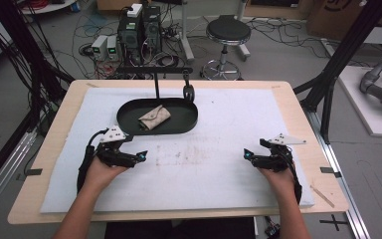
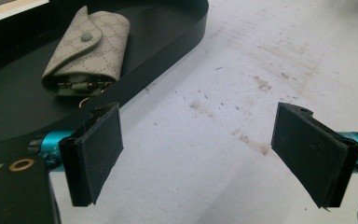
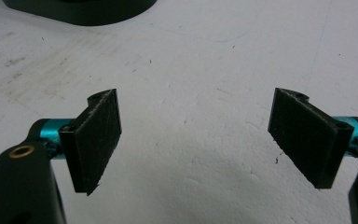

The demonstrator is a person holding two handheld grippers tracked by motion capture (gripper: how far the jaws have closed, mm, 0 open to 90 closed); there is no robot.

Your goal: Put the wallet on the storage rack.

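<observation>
A beige patterned key pouch (image 1: 154, 117) with a snap flap lies in a black oval tray (image 1: 184, 123) at the middle back of the white mat. In the left gripper view the pouch (image 2: 87, 51) shows metal key hooks at its open end, and the tray's rim (image 2: 168, 56) runs just beyond the jaws. My left gripper (image 1: 142, 156) rests on the mat in front of the tray's left end, open and holding nothing. My right gripper (image 1: 247, 154) sits low at the right of the mat, open too, with bare mat between its jaws.
A black stand with a crossbar (image 1: 155, 70) rises behind the tray, and a dark hook or ring (image 1: 189, 92) hangs from it above the tray's right end. The white mat (image 1: 204, 164) has faint brown stains in the middle. A stool (image 1: 227, 32) and electronics stand on the floor beyond the table.
</observation>
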